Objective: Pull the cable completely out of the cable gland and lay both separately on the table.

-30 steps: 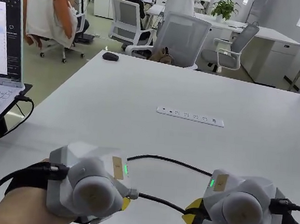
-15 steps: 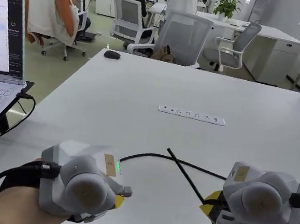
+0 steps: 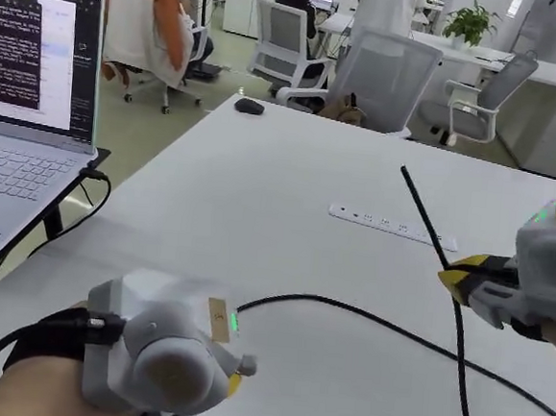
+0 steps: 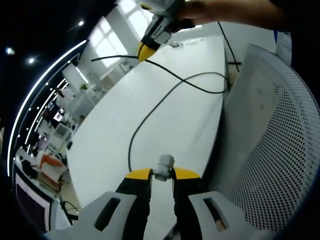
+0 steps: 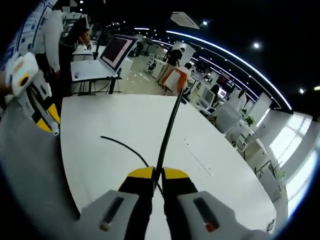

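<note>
White table [image 3: 257, 226] with power strip [image 3: 392, 229], mouse [image 3: 249, 107], cable [image 3: 375, 321]
</note>
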Action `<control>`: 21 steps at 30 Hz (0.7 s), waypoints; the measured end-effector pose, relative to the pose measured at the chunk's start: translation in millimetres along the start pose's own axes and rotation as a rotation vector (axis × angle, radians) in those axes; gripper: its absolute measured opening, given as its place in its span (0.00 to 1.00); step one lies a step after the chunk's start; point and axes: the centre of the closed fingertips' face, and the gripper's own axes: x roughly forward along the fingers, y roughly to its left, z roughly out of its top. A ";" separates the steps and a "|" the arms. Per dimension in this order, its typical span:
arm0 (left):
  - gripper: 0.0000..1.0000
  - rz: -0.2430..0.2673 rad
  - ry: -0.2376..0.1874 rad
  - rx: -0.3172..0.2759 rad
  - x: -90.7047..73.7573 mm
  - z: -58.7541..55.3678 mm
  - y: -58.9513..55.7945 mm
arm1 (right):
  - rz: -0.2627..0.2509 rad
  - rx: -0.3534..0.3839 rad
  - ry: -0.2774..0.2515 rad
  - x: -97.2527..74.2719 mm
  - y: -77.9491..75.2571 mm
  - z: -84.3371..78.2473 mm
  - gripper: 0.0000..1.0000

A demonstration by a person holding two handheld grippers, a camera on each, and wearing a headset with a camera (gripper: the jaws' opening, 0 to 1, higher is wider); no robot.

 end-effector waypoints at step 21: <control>0.17 0.145 -0.019 -0.190 -48.3 5.0 11.7 | 0.058 0.036 0.216 221.4 -88.0 -37.1 0.05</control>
